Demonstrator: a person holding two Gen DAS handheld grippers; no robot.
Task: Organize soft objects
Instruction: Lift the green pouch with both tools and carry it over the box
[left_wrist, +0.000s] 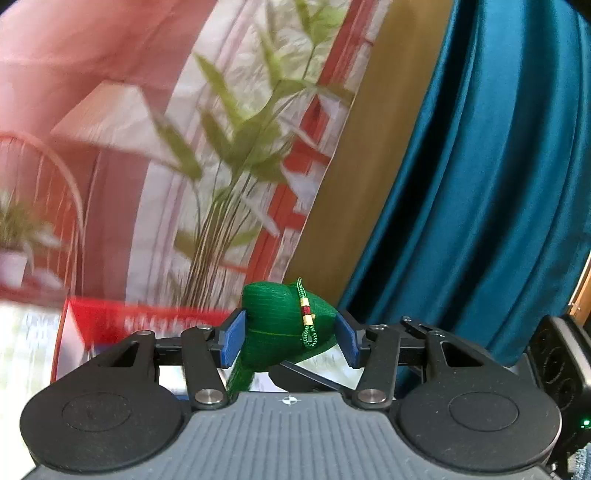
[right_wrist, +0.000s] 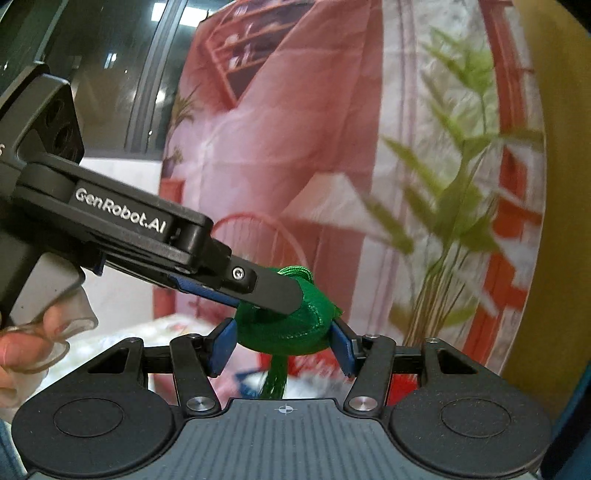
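Behind both grippers hung a printed backdrop (left_wrist: 122, 110) of pink walls, red window frames and green plants, with a teal curtain (left_wrist: 498, 166) and a mustard strip (left_wrist: 369, 147) to its right in the left view. You had the green pouch (left_wrist: 284, 325) lifted clear of any surface. Below it only a red basket (left_wrist: 110, 321) and a pale, blurred tabletop showed.

Your left gripper (left_wrist: 290, 338) pinched the pouch between its blue pads (left_wrist: 232, 338), jaws about half wide; a beaded cord loop lay over the pouch's right side. Your right gripper (right_wrist: 282, 341) clamped the same pouch (right_wrist: 295, 325) from its own side, tassel hanging below.

Only the right view showed the left gripper (right_wrist: 258, 295) reaching in from upper left, plus your gloved hand (right_wrist: 33, 343) on its handle and a dark window top left. Only the left view showed the curtain in full.

Both grippers sat close together on the pouch; open space lay ahead up to the backdrop.
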